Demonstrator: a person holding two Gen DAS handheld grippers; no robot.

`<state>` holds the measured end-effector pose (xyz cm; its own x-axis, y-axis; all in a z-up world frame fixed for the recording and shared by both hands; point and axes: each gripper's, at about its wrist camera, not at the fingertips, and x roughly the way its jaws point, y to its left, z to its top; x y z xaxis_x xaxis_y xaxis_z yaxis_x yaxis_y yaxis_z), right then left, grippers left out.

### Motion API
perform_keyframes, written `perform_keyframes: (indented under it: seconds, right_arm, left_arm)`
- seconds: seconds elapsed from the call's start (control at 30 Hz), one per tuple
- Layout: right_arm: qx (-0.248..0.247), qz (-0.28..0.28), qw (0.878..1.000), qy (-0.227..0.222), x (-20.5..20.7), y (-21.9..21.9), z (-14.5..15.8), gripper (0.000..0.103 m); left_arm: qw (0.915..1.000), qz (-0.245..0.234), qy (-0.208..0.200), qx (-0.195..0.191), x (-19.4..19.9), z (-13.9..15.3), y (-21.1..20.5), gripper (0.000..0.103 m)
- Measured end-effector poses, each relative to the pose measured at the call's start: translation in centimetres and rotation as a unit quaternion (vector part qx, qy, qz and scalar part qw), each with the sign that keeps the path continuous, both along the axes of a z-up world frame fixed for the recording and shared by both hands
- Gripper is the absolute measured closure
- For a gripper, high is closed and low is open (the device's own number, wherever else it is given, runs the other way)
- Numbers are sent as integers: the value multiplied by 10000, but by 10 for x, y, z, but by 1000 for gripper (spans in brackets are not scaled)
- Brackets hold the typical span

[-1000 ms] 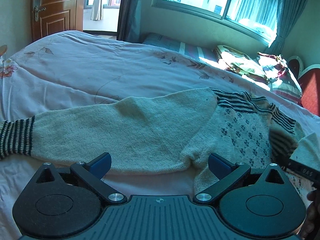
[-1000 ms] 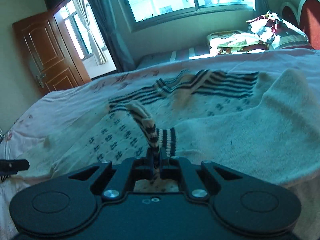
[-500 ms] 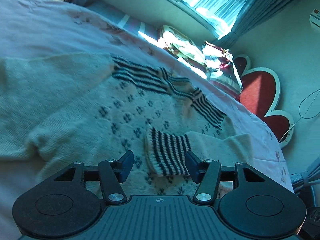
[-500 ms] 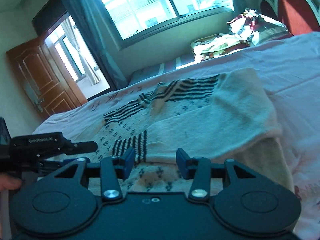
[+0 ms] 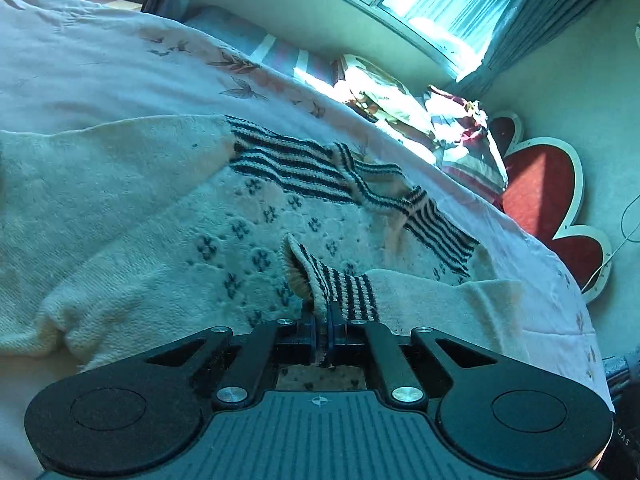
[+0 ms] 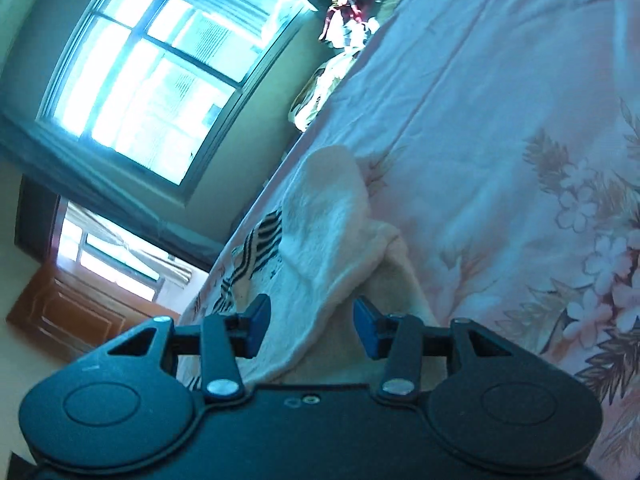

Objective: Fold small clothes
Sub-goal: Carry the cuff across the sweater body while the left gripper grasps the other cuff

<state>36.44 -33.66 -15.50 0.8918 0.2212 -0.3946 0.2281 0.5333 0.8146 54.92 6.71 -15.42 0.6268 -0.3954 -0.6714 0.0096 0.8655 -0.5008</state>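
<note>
Now-closed left tool (image 5: 321,326) pinching ribbed striped cuff (image 5: 336,284) of nubbly knit sweater (image 5: 168,216)

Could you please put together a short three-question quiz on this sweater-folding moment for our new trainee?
1. True or false: the left gripper is shut on the striped cuff.
2. The right gripper is: A) open, B) shut on the sweater, C) out of view.
3. Fill in: the sweater lies on a ___.

Key: 1 true; 2 A; 3 bed.
</note>
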Motion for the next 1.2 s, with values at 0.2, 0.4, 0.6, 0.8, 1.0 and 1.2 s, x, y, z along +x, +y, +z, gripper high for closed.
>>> perform_keyframes:
  seconds: [0.2, 0.4, 0.6, 0.8, 1.0, 1.2]
  right_arm:
    - [714, -325, 9969, 99, 18, -14, -27, 61]
    - [628, -681, 9957, 6, 33, -16, -31, 61]
    - [287, -1059, 9940, 13, 31, -3, -25, 93]
    - [-164, -464, 9986, 216, 29, -12, -19, 81]
    - [-1427, 491, 9885, -14, 51, -30, 1, 80]
    - [-1455, 1374, 9798, 17, 80, -41, -10, 78]
  left_arm:
    - [10000, 11, 77, -42, 3, -4, 7, 98]
    - [9999, -8, 145, -39, 2, -9, 4, 98]
    - [9998, 179, 23, 75, -3, -8, 6, 98]
    - [9993, 114, 164, 318, 2, -15, -1, 98]
    - [9997, 89, 160, 150, 1, -18, 5, 98]
    - [9997, 128, 172, 134, 0, -18, 5, 98]
